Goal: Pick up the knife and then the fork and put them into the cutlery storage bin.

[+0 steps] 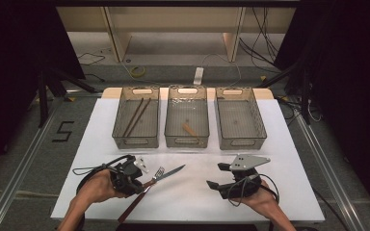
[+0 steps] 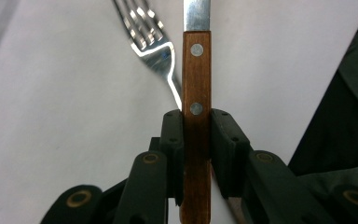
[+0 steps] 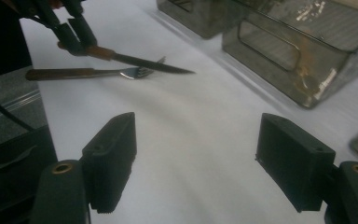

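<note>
High view gave me the layout: my left gripper (image 1: 136, 179), low and left of centre in the frame, was clamped on the wooden handle of a steel-bladed table knife with two rivets (image 1: 166, 173). The knife's long axis ran up and to the right from the gripper, its tip pointing toward the middle of three smoky clear plastic bins. A steel fork with a long brown wooden handle (image 1: 142, 192) lay on the bench just beside the knife, its handle trailing toward the lower left and its tines close under the blade; I could not tell whether the two touched.

Left gripper view showed the jaws pressed on both sides of the knife handle near the lower rivet.

My right gripper (image 1: 214, 175), low and right of centre, stood wide open and held nothing, well apart from both utensils, so the left was clearly the nearer one.

Across the upper middle sat the left bin (image 1: 118, 124) holding two dark sticks (image 1: 136, 117), the middle bin (image 1: 169, 126) with one short wooden piece (image 1: 189, 129), and the right bin (image 1: 260, 122), bare as far as I could see. I judged the knife needed carrying forward to a bin.

White sheeting covered the bench (image 1: 192, 192); cables and a dark floor lay beyond.
</note>
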`<control>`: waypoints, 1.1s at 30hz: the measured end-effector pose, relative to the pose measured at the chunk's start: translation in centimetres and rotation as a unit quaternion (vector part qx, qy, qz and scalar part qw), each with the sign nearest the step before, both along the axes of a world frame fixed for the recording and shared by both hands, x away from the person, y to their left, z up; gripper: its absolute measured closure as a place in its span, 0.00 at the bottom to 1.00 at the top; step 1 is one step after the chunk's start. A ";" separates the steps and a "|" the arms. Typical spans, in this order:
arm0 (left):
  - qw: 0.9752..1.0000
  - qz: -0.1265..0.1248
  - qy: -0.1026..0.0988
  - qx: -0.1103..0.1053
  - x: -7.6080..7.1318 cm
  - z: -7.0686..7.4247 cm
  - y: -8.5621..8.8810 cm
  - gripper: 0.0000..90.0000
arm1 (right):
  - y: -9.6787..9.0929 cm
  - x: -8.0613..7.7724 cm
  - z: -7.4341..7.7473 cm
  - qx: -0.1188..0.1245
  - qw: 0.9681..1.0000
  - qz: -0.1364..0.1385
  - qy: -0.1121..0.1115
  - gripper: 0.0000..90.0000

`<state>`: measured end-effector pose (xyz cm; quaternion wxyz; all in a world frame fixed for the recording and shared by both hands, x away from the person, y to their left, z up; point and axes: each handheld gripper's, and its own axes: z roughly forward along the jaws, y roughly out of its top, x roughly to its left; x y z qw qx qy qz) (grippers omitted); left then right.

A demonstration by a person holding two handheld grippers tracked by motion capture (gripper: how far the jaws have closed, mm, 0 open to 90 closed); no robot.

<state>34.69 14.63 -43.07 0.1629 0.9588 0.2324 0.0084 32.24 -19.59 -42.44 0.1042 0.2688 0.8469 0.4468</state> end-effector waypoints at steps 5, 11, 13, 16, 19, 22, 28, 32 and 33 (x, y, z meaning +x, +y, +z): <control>1.000 -0.018 0.004 -0.002 -0.2 0.1 -1.8 0.84 | 1.5 -0.5 0.1 -0.009 1.000 0.029 -0.005 0.32; 0.999 -0.035 0.005 -0.003 -0.3 0.2 -3.5 0.84 | 3.2 -1.0 0.0 -0.027 0.998 0.057 -0.017 0.32; 0.999 -0.039 0.008 0.001 -0.3 -0.1 -4.0 0.84 | 3.6 -1.1 -0.1 -0.032 0.997 0.065 -0.019 0.33; 0.999 -0.044 0.014 -0.001 -0.4 -0.2 -4.6 0.84 | 4.2 -1.3 -0.2 -0.042 0.996 0.078 -0.025 0.33; 0.999 -0.047 0.017 -0.003 -0.4 0.1 -5.2 0.84 | 4.7 -1.5 -0.2 -0.052 0.994 0.086 -0.034 0.34; 0.998 -0.055 0.017 -0.006 -0.2 0.5 -5.9 0.84 | 5.2 -1.7 -0.3 -0.070 0.992 0.097 -0.049 0.34; 0.997 -0.068 0.026 -0.007 0.0 1.2 -7.4 0.84 | 6.1 -2.1 -0.7 -0.098 0.986 0.114 -0.071 0.36; 0.996 -0.079 0.035 -0.012 0.2 1.6 -8.5 0.84 | 6.6 -2.3 -0.9 -0.117 0.982 0.128 -0.081 0.38; 0.996 -0.083 0.038 -0.012 0.1 1.7 -8.7 0.84 | 6.7 -2.4 -0.9 -0.123 0.980 0.130 -0.083 0.39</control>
